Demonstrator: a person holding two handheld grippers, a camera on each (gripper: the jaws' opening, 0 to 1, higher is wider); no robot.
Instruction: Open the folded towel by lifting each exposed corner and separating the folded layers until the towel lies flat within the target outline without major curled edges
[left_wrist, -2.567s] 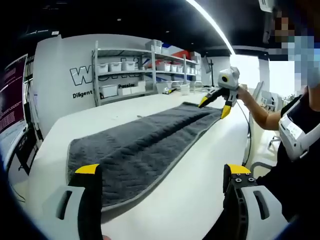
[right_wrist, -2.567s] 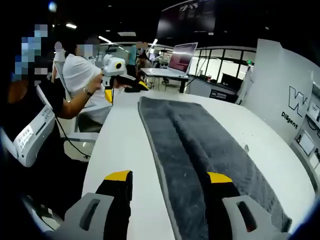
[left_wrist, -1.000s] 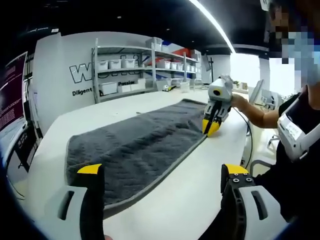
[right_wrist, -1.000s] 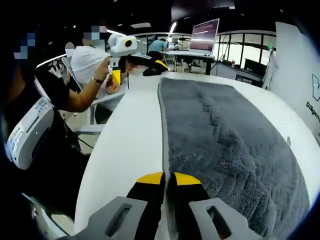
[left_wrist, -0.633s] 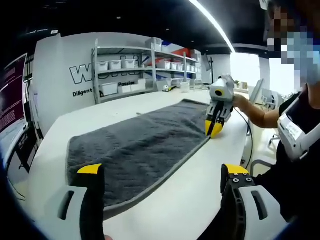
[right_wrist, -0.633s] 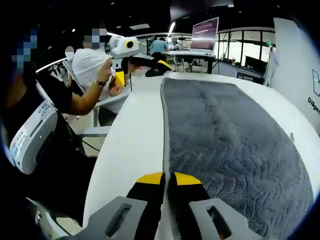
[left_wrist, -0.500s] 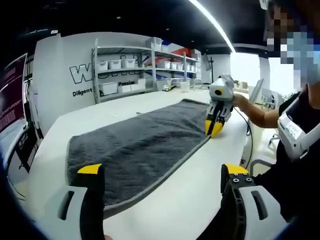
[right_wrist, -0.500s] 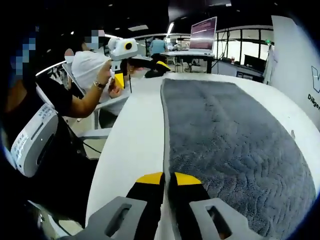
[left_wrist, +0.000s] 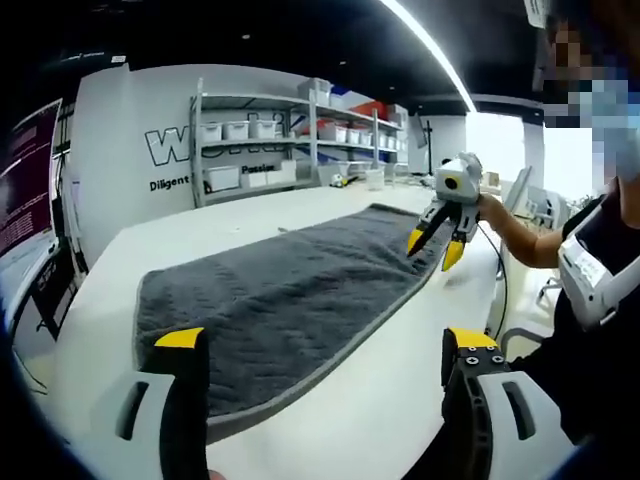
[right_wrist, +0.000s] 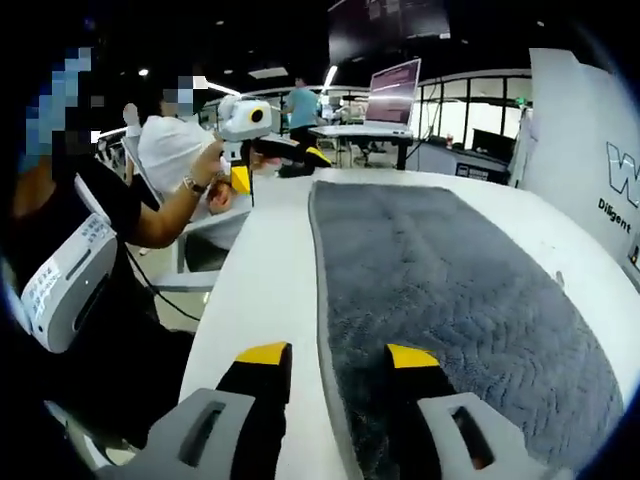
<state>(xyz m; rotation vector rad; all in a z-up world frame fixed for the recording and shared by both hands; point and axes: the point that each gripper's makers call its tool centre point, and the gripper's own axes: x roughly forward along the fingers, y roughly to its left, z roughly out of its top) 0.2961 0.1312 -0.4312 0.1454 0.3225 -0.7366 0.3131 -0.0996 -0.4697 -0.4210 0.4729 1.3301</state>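
I see the towel lying lengthwise on the table, my left gripper at one end, my right gripper over its far edge, shelves behind.

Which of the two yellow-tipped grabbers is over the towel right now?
The right gripper: its open jaws straddle the grey towel's long edge. The left gripper hangs open off the towel's short end, over the white table.

Both views are bright and mostly sharp, lit by a long ceiling strip light. The white tabletop reflects it softly, with faint shadows. Straight lines bend strongly near the edges, and far windows are overexposed.
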